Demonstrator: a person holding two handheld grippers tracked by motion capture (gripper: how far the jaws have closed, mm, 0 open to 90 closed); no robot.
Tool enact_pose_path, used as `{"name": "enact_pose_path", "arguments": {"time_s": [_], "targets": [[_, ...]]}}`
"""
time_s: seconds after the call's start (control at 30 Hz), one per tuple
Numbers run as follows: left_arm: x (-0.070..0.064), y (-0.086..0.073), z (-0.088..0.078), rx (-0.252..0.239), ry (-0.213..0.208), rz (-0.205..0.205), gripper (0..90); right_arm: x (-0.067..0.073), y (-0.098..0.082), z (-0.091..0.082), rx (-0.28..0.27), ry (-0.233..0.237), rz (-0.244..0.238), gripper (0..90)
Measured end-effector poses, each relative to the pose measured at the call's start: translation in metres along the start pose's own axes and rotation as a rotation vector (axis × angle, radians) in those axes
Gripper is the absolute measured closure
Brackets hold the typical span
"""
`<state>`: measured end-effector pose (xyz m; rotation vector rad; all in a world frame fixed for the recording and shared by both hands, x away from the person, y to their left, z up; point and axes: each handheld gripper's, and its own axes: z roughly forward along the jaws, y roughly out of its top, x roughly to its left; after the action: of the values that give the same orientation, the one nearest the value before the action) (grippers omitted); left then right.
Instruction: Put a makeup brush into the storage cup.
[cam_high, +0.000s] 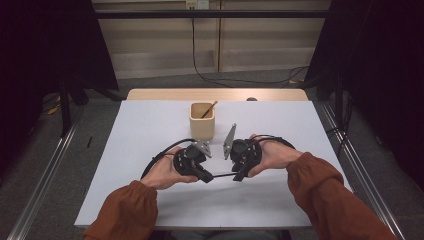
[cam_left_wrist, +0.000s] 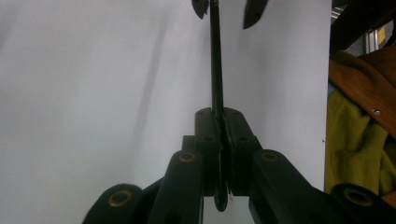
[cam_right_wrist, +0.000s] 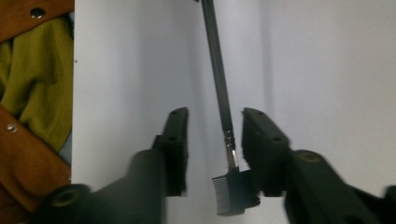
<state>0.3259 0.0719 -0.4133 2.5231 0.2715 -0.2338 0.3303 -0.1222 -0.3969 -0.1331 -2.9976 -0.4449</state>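
Lower middle of the high view: the left tool (cam_high: 206, 176) and right tool (cam_high: 239, 174) face each other just above the white table (cam_high: 150, 130), a thin black brush (cam_high: 223, 175) bridging them

Left tool: in the left gripper view its jaws are pressed together on the brush handle (cam_left_wrist: 216, 70), so the handle runs straight out toward the upper middle of the frame; this looks like the anchoring hold

Right tool: in the right gripper view its jaws stand apart on either side of the brush (cam_right_wrist: 223, 107), gripping nothing; the small comb-like head (cam_right_wrist: 231, 195) sits low between them, against the right jaw, likely placed for a handover or regrip

Cup: a tan cup (cam_high: 202, 120) with a stick (cam_high: 209, 109) leaning in it stands beyond both tools at the middle of the frame, well apart from the brush, perhaps its holder

Writing: no brand, label or lettering can be read on anything
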Motion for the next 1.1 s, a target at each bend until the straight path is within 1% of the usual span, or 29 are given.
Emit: {"name": "enact_pose_path", "arguments": {"time_s": [0.03,0.07,0.13,0.17,0.2,0.23,0.27,0.3,0.33,0.4,0.5,0.53,0.57,0.6,0.63,0.67,0.7,0.73,0.77,0.8,0.87,0.9,0.97,1.0,1.07,1.1], "targets": [[0.0,0.0,0.0,-0.007,-0.003,-0.006,85.9,0.0,0.0,0.0,-0.006,-0.005,0.004,54.1],[0.0,-0.001,-0.001,-0.008,-0.007,0.001,85.9,-0.001,-0.001,0.0,-0.025,-0.013,-0.006,50.3],[0.0,-0.002,-0.002,-0.016,-0.005,-0.004,85.8,-0.001,-0.001,-0.002,-0.054,-0.019,0.0,45.7],[0.0,-0.002,-0.003,-0.022,0.011,-0.001,85.8,-0.001,-0.001,-0.002,-0.069,-0.021,-0.004,42.6],[0.001,-0.002,-0.004,-0.03,0.01,-0.005,85.9,0.0,-0.001,-0.003,-0.074,-0.033,0.003,40.0],[0.002,-0.003,-0.005,-0.036,0.001,-0.003,85.8,0.0,-0.001,-0.003,-0.089,-0.044,-0.002,38.1],[0.002,-0.003,-0.005,-0.039,0.004,-0.01,85.8,0.001,-0.002,-0.004,-0.101,-0.051,-0.003,36.2],[0.002,-0.003,-0.006,-0.031,0.001,-0.008,85.9,0.001,-0.002,-0.004,-0.118,-0.06,0.001,33.5],[0.002,-0.004,-0.006,-0.033,0.009,-0.009,85.9,0.001,-0.003,-0.005,-0.131,-0.058,0.012,32.7],[0.001,-0.005,-0.007,-0.039,0.005,-0.011,85.8,0.001,-0.004,-0.005,-0.147,-0.063,0.015,29.3],[0.001,-0.006,-0.01,-0.041,0.003,-0.001,85.8,0.001,-0.007,-0.007,-0.186,-0.066,0.029,24.5],[0.0,-0.006,-0.01,-0.047,0.007,-0.008,85.8,0.002,-0.008,-0.008,-0.195,-0.062,0.043,24.1],[0.001,-0.007,-0.011,-0.048,0.006,-0.006,85.8,0.002,-0.009,-0.01,-0.206,-0.069,0.046,22.3],[0.001,-0.008,-0.011,-0.05,0.007,-0.012,85.8,0.002,-0.009,-0.011,-0.224,-0.074,0.05,21.3],[0.001,-0.008,-0.011,-0.055,0.014,-0.015,85.8,0.002,-0.01,-0.012,-0.248,-0.074,0.052,20.0],[0.001,-0.009,-0.011,-0.052,0.037,-0.018,85.8,0.002,-0.01,-0.013,-0.266,-0.083,0.049,17.9],[0.001,-0.01,-0.01,-0.062,0.027,-0.02,85.8,0.002,-0.011,-0.014,-0.279,-0.089,0.058,17.3],[0.001,-0.011,-0.009,-0.059,0.033,-0.025,85.9,0.002,-0.011,-0.014,-0.287,-0.09,0.058,16.5],[0.0,-0.011,-0.008,-0.051,0.05,-0.028,85.8,0.003,-0.011,-0.013,-0.293,-0.095,0.062,14.3],[0.001,-0.012,-0.007,-0.057,0.035,-0.03,85.8,0.003,-0.011,-0.012,-0.298,-0.1,0.065,13.9],[0.001,-0.014,-0.005,-0.057,0.037,-0.038,85.9,0.003,-0.011,-0.012,-0.328,-0.102,0.067,13.8],[0.002,-0.015,-0.005,-0.057,0.04,-0.039,85.9,0.003,-0.011,-0.013,-0.334,-0.1,0.072,13.5],[0.002,-0.016,-0.007,-0.059,0.042,-0.039,85.8,0.003,-0.012,-0.013,-0.353,-0.11,0.084,11.5],[0.002,-0.016,-0.008,-0.066,0.045,-0.045,85.8,0.003,-0.013,-0.013,-0.364,-0.111,0.087,11.3],[0.003,-0.018,-0.01,-0.069,0.04,-0.036,85.9,0.002,-0.015,-0.013,-0.381,-0.115,0.101,10.2],[0.002,-0.019,-0.011,-0.082,0.043,-0.051,85.8,0.002,-0.017,-0.014,-0.394,-0.12,0.105,10.1]]}}
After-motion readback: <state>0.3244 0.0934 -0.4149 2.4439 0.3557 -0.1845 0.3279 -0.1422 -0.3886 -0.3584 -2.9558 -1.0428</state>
